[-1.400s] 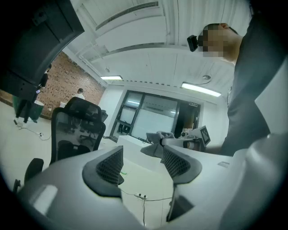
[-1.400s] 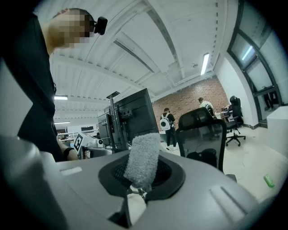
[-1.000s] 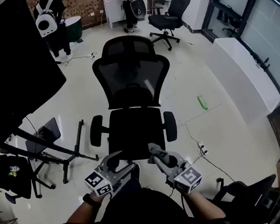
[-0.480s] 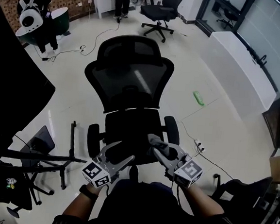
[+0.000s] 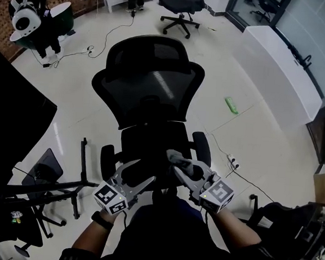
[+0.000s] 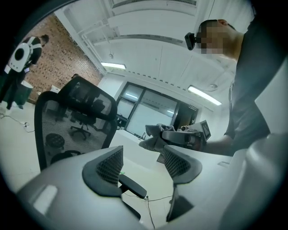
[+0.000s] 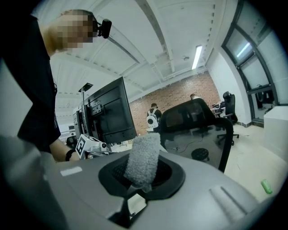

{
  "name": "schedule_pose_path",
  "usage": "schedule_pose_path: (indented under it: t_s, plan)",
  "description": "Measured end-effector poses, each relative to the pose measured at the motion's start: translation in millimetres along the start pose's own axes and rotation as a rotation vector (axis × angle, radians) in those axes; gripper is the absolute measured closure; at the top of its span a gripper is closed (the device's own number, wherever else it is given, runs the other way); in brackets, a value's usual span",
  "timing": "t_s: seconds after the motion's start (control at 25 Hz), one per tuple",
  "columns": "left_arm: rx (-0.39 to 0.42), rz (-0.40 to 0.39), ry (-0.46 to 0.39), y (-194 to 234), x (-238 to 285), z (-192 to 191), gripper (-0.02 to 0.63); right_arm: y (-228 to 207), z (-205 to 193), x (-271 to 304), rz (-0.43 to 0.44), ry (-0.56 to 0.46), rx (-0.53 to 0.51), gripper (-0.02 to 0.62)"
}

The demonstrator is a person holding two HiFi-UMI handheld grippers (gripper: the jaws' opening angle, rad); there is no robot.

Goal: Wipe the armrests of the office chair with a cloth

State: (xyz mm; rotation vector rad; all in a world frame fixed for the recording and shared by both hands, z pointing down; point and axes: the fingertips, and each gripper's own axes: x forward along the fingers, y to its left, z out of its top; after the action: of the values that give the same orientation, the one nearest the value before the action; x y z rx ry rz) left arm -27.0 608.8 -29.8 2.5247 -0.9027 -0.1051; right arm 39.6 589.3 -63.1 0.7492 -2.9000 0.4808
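Both hands were held low in front of the body, forearms reaching forward over the front edge of the office chair (image 5: pixel 153 86) seat. The left claw (image 5: pixel 138 174) pointed up and to the right; its jaws stood wide apart with nothing between them. The right claw (image 5: pixel 176 166) pointed up and to the left, its jaws closed on a grey cloth (image 5: pixel 181 160), which projected past the jaw tips. The cloth was over the seat, just beside the inner edge of the right-hand armrest (image 5: pixel 202 147); contact with that armrest could not be determined. The left-hand armrest (image 5: pixel 108 159) lay near the left claw, apart from it.

Open floor lay to the right of the chair, carrying a green object (image 5: pixel 231 105) and a power strip (image 5: pixel 231 160) with its cable. A black stand (image 5: pixel 61 184) occupied the floor just left of the chair. A second office chair (image 5: pixel 182 6) and a person with a white backpack (image 5: pixel 27 14) stood well apart, beyond the backrest.
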Motion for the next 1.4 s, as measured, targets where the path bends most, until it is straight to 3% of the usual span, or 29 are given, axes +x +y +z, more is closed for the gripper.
schedule_pose_path:
  t_s: [0.44,0.84,1.4]
  plan:
    - [-0.037,0.038,0.064,49.9,46.9,-24.2,0.301,-60.8,-32.7,32.3,0.022,0.084,0.012,0.560]
    - [-0.082,0.027,0.143,105.0,125.2,-71.8,0.301,-159.2,-89.5,41.0,-0.049,0.187,-0.002,0.558]
    - [-0.080,-0.046,0.378,133.0,224.3,-164.6,0.301,-278.1,-219.6,39.4,-0.090,0.564,-0.142,0.558]
